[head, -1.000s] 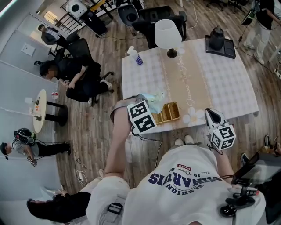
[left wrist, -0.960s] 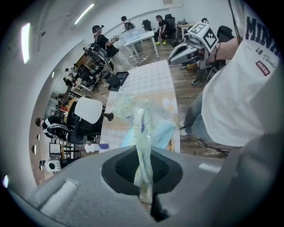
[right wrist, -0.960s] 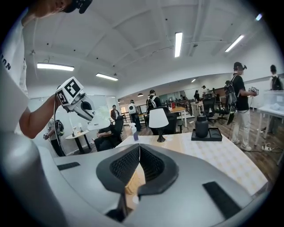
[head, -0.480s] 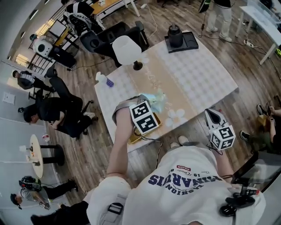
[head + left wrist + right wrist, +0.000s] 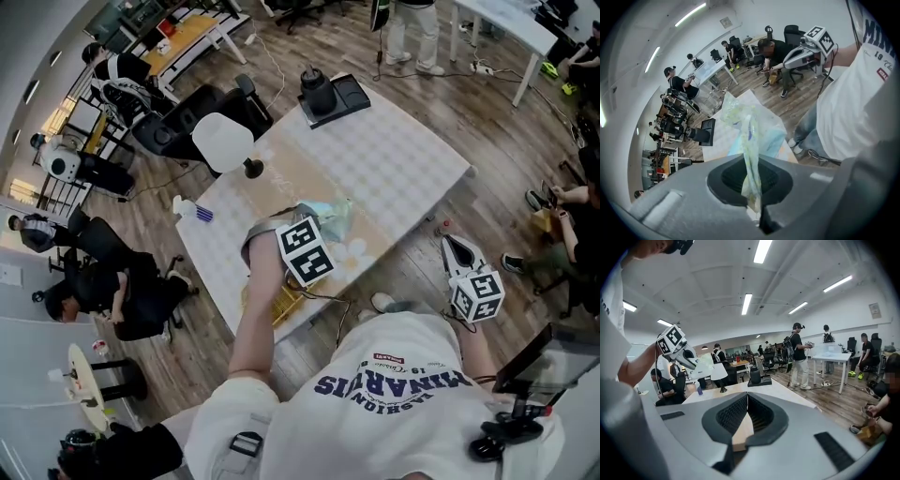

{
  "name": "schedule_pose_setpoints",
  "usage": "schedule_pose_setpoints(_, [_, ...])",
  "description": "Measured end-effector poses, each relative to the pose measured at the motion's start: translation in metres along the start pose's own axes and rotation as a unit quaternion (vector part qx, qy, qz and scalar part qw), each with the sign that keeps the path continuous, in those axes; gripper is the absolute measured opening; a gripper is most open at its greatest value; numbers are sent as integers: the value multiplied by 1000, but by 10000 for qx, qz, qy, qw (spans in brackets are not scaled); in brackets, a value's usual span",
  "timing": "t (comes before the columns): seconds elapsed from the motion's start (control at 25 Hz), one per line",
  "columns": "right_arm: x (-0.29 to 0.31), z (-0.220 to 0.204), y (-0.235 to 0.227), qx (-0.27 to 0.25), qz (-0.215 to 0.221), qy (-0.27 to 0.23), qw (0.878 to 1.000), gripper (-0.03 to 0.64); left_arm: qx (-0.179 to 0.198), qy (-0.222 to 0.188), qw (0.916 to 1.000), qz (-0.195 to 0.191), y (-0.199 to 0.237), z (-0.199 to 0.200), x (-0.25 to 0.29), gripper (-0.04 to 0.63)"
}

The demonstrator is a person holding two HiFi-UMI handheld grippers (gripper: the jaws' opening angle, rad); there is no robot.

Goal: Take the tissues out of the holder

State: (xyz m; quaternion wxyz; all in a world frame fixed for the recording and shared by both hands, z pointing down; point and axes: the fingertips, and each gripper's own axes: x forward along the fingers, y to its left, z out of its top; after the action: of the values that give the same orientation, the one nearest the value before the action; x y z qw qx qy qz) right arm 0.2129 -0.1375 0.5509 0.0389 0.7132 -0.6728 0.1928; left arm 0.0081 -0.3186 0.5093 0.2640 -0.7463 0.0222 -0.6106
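Risen, left gripper (image 5: 752, 197) pinches tissue (image 5: 750, 126), apparently clear of holder (image 5: 284, 305).

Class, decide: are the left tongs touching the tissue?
Touching. The left gripper view shows the left tongs shut on the tissue, a strip of which is pinched between their pads.

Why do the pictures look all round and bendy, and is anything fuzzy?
Head view: the wide lens curves the edges of the table; light is even. Left gripper view: black rounded corners, and the tissue up close looks a bit soft. Right gripper view: the ceiling light glares white, and straight lines bow.
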Motion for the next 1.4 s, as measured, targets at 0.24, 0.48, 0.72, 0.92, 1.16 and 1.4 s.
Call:
schedule_pose_setpoints(0.24, [-3,1,5,-4,102,-11,9999,8,-104,-52,9999,85,-4,6,9,5])
schedule_pose_setpoints(0.48, [4,2,10,-68,218,62,9997,9,-425,-159,9988,190,-6,4,52,5])
schedule_pose_setpoints(0.72, [8,1,9,-70,242,98,9996,9,-844,-155,9958,307,-23,1,126,5])
schedule_pose_setpoints(0.92, [11,4,11,-82,242,81,9996,9,-1030,-21,9944,230,-54,-9,192,5])
schedule_pose_setpoints(1.16, [9,8,10,-85,192,96,9997,9,-1129,214,9931,238,-87,-32,257,5])
schedule_pose_setpoints(1.4, [7,9,9,-176,194,180,9995,9,-1248,362,9914,123,-126,-48,308,5])
